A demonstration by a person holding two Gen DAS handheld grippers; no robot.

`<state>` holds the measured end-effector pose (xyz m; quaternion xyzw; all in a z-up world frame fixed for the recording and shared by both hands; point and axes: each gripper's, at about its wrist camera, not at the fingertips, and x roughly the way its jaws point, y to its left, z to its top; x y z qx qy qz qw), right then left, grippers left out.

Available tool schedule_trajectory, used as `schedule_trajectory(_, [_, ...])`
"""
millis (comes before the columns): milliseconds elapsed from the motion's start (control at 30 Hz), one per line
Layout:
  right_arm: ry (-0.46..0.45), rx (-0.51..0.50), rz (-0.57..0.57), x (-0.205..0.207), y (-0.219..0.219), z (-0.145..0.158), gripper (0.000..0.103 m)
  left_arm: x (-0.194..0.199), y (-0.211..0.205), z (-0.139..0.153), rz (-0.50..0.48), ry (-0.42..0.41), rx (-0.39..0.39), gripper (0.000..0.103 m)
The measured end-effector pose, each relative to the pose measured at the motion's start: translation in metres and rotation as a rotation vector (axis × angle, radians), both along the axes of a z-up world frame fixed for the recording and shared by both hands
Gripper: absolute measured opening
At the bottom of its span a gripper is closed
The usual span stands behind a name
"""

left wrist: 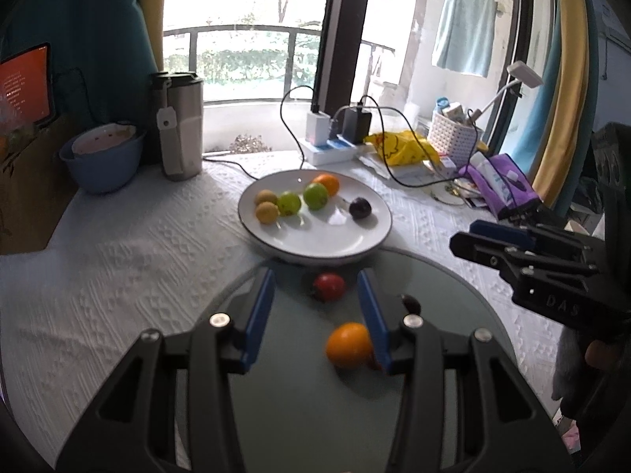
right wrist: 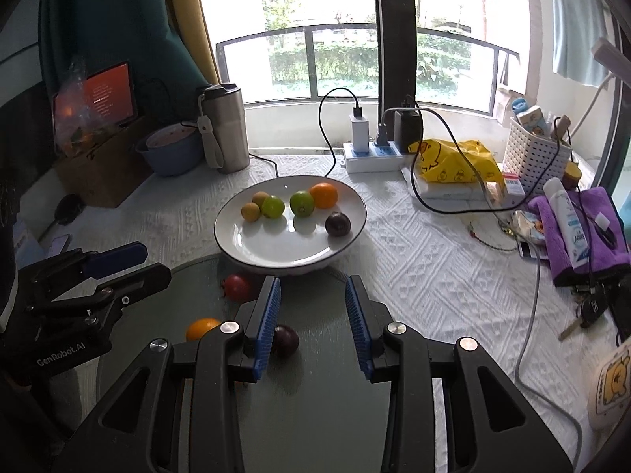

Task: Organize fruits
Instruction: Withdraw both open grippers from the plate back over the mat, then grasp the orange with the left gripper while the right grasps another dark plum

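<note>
A: Left wrist view: left gripper [left wrist: 315, 311] and right gripper [right wrist: 312, 325] both part-open, holding nothing. The orange [left wrist: 349, 345] sits on the glass disc [left wrist: 453, 287], near its middle.

B: I judge it firm, light and rollable; I'd pinch across its widest part.

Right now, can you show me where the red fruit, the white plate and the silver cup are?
Red fruit [left wrist: 329, 287]: left wrist view, middle of its skin.
White plate [right wrist: 276, 250]: right wrist view, bare part near its front.
Silver cup [right wrist: 226, 130]: right wrist view, middle of its metal side.
</note>
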<state>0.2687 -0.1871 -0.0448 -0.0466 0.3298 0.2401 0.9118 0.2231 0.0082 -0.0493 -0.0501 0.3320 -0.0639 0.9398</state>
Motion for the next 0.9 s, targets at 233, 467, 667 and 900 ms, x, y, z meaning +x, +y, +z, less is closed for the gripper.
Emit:
schedule_trajectory(233, [0.028, 0.003, -0.004, -0.011, -0.006, -0.016, 0.037, -0.010, -0.007, -0.015, -0.008, 0.034, 0.006, 0.046])
schedule_trajectory(467, [0.063, 0.006, -0.001, -0.015, -0.012, -0.035, 0.037, -0.015, -0.014, -0.032, -0.010, 0.071, 0.011, 0.046])
schedule_trajectory(667, [0.104, 0.014, 0.013, -0.011, -0.011, -0.049, 0.037, -0.010, -0.016, -0.042, -0.016, 0.097, 0.007, 0.046])
schedule_trajectory(900, [0.156, 0.014, 0.045, -0.002, -0.005, -0.062, 0.037, -0.001, -0.018, -0.048, -0.030, 0.113, 0.003, 0.046])
